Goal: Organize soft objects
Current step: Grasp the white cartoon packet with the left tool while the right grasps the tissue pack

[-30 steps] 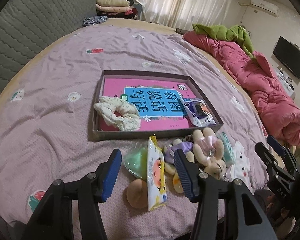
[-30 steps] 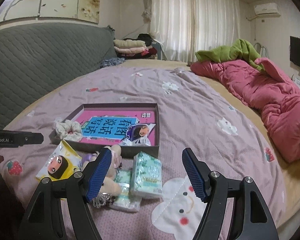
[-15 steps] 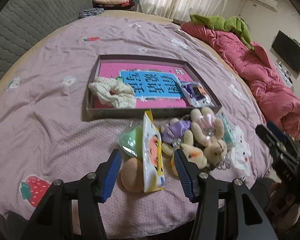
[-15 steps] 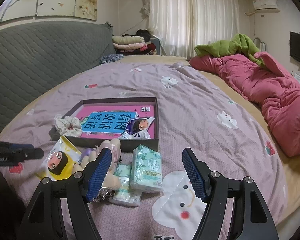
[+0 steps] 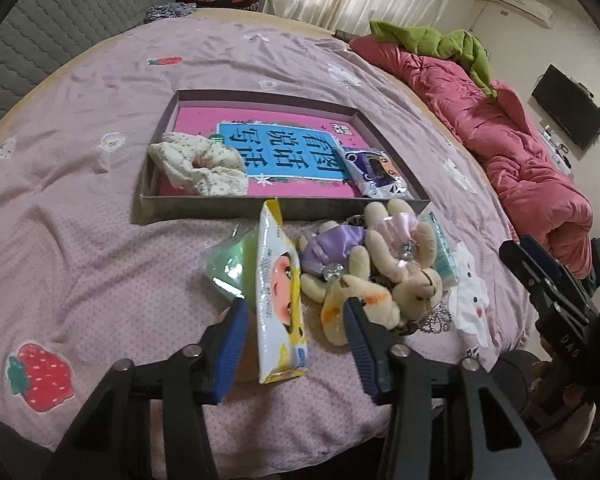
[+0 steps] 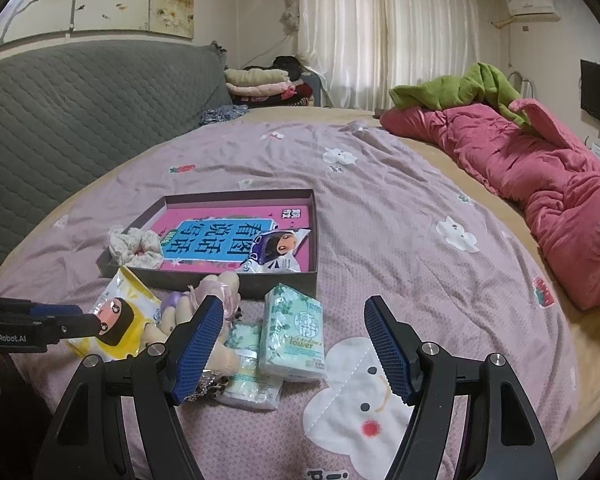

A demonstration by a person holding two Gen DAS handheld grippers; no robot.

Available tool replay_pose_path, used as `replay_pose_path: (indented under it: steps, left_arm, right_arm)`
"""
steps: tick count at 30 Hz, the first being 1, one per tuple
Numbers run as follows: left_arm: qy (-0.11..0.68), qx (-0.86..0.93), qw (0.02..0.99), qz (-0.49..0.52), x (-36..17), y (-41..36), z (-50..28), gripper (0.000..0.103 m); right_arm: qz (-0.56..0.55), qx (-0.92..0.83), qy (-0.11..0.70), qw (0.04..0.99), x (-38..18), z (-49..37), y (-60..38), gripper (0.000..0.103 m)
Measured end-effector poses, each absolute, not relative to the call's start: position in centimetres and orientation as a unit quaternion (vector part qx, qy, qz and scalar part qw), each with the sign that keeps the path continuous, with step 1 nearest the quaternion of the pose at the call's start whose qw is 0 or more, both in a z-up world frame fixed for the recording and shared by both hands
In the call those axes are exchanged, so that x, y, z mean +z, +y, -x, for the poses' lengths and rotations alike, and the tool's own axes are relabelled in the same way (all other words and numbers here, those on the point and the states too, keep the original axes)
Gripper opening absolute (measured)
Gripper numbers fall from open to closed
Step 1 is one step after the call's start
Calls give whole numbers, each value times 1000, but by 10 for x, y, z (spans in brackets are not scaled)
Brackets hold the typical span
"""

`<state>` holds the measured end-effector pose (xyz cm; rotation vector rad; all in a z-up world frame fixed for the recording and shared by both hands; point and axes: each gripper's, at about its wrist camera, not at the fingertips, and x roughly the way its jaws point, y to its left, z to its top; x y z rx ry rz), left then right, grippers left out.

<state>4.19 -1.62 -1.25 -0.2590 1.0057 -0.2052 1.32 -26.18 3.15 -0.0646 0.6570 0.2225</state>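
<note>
— Where the left hand-held gripper (image 5: 294, 344) reaches over the near edge of the bed (image 5: 80, 240), what sits between its blue pads?

— The yellow-and-white tissue pack (image 5: 280, 300) with a cartoon face, standing on edge. The jaws have just been closing, yet both pads stay clear of it, so nothing is gripped. A tan round soft thing, mostly hidden, lies against the left pad.

— Any writing close by?

— In the right wrist view, "GenRobot.AI" on the left tool's black side, and "lower" on the green tissue pack (image 6: 294, 334) lying just inside the left finger of the right hand-held gripper (image 6: 294, 344). That one stands wide apart, holding nothing, above a white cartoon patch on the sheet.

— And right of the yellow pack?

— A heap of beige plush toys (image 5: 384, 264) in purple and pink dresses, touching it.

— Farther on?

— A shallow grey box (image 5: 228, 204), its near wall just beyond the heap. Inside are a floral scrunchie (image 5: 198, 162) at the left, a purple tissue packet (image 5: 374, 172) at the right, and a pink book (image 5: 284, 148) with large Chinese characters on blue.

— Room to move?

— Bare pink sheet left of and beyond the box; a red quilt (image 6: 540, 168) is bunched along the far right.
</note>
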Motion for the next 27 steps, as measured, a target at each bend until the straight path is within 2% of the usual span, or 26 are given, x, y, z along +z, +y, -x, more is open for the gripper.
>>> replay_pose_path:
  steps: [11,15,17,19,27]
  left_arm:
    - [485,-109,860,114,-18,-25,-49,44]
    - [492,-113,857,107,-24,-32,-52,34]
    - [493,-111,858,94,-25,-36,-53,33]
    - [492,-110,859,87,-25,-39,-55,27]
    - [499,-103,858,71,-29,-46,-63,27]
  right_arm:
    - [20,108,328,938,27,-17,-266,74]
    - [22,110,332,937,25,-18,-267,74]
    - [23,109,334,936,23,-19,-266,74]
    - [21,109,337,935,21,-22,-267,74]
    - [14,116,371,921,3,-35,-267,75]
